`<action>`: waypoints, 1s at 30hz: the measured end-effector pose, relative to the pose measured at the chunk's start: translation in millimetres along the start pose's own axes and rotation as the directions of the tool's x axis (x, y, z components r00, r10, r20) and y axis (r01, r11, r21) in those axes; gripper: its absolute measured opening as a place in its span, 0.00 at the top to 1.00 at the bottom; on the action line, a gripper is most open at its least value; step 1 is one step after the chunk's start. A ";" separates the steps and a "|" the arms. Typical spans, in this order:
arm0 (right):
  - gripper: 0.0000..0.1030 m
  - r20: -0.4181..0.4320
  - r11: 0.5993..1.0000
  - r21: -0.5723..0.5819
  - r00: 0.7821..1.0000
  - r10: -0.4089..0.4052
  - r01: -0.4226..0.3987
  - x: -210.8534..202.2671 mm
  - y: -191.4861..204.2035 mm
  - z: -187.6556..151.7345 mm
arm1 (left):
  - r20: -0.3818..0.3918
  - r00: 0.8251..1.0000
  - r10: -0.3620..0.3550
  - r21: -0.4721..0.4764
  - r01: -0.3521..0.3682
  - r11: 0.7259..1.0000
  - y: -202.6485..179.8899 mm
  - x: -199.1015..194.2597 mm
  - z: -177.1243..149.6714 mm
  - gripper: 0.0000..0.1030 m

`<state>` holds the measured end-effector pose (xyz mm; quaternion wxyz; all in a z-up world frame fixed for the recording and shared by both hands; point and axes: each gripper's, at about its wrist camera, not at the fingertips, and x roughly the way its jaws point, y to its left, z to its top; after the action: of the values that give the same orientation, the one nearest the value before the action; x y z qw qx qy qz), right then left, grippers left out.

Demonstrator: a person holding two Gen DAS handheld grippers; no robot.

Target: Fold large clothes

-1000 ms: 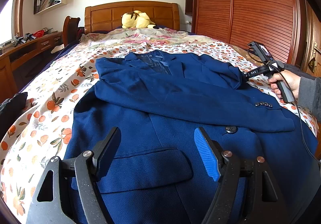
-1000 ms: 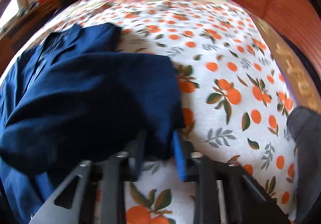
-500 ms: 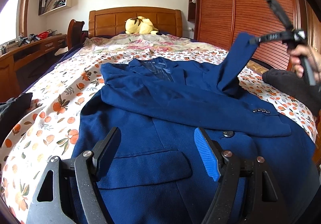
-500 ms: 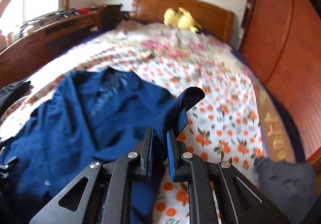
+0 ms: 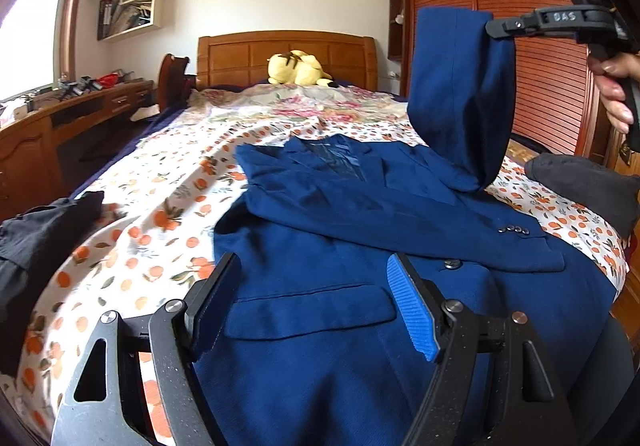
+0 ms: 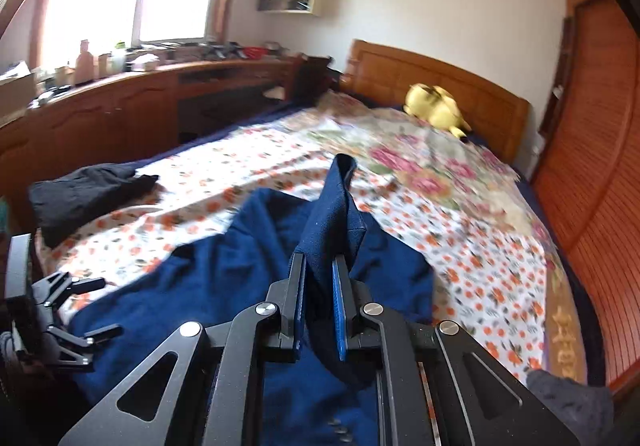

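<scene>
Over the bed: your blazer sleeve hangs lifted

Nearest, your left gripper (image 5: 312, 306) gapes above the navy blazer (image 5: 320, 326) spread on the bedspread (image 5: 160, 182); farther, your right gripper (image 6: 319, 306) pinches its sleeve (image 5: 456, 94). Heavy, limp wool: grip near the cuff.

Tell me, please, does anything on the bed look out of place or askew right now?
Nothing looks damaged. The blue jacket lies flat except one sleeve, which the right gripper holds up off the bed, clamped near the cuff. The left gripper hovers open over the pocket. A crumpled black garment sits at the bed's edge.
</scene>
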<state>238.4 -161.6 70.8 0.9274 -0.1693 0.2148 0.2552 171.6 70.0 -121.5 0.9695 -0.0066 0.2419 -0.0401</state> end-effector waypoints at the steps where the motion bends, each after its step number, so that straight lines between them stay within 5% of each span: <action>1: 0.88 0.007 1.000 0.000 1.000 0.017 -0.017 -5.8 3.6 0.4 | 0.002 1.000 0.006 0.001 -0.006 1.000 1.2 -2.3 0.5 0.26; 7: 0.88 0.027 0.994 -0.018 0.994 0.107 -0.107 -26.5 13.4 -9.5 | 0.014 0.999 0.033 -0.012 -0.033 0.999 14.5 -12.0 2.2 0.26; 17: 0.88 -0.082 0.985 0.053 0.982 0.168 -0.164 -1.9 -1.4 -42.9 | 0.025 0.999 0.032 -0.042 -0.031 0.999 25.4 -18.0 3.0 0.26; 24: 0.69 -0.067 0.987 0.070 0.986 0.151 -0.147 -14.2 7.9 -33.3 | 0.016 0.999 0.030 -0.029 -0.030 0.999 18.7 -13.7 2.8 0.26; 30: 0.67 -0.081 0.993 0.070 0.992 0.097 -0.092 -6.8 9.3 -54.7 | 0.003 1.000 0.029 -0.015 -0.028 0.999 12.0 -7.5 2.2 0.26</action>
<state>211.0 -180.0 25.6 0.9095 -0.1388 0.2698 0.2842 166.9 82.6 -116.4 0.9703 -0.0106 0.2405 -0.0245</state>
